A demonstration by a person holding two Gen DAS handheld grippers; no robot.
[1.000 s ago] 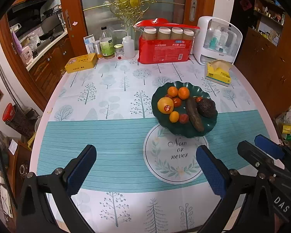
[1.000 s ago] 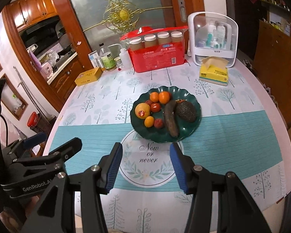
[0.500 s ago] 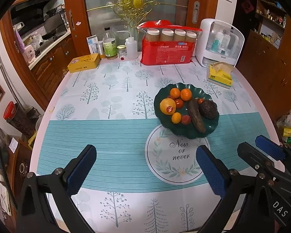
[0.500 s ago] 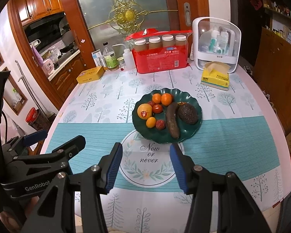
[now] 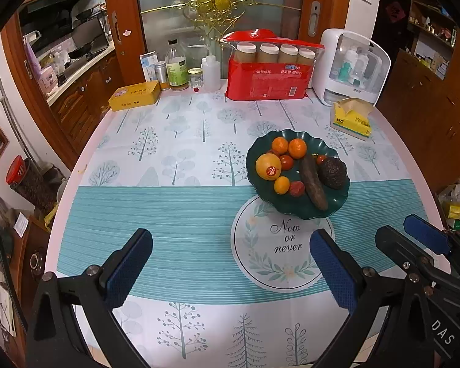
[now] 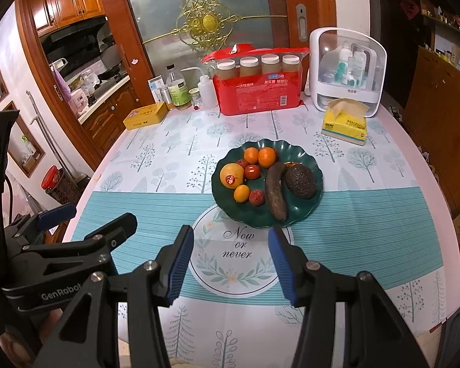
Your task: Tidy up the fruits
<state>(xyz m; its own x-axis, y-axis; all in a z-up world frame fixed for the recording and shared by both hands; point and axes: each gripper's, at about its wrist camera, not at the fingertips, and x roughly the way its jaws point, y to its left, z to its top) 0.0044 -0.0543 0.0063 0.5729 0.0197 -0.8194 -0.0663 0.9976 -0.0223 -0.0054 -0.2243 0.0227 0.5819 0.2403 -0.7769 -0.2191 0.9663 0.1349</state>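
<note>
Fruits (image 6: 257, 178) are heaped on a green plate (image 6: 306, 211) on the surface (image 6: 368, 214); the left hand-held gripper (image 5: 230, 263) and right hand-held gripper (image 6: 230, 263) are held open, empty, short of it

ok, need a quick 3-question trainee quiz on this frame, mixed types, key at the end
1. True or false: the left hand-held gripper holds a fruit.
2. What lies directly left of the avocado on the green plate? A) the dark elongated fruit B) a tangerine C) the tissue pack
3. Fill in: the large yellow fruit carries a red ____.

Key: 1 false, both grippers are open and empty, the right hand-held gripper too; 2 A; 3 sticker.
</note>
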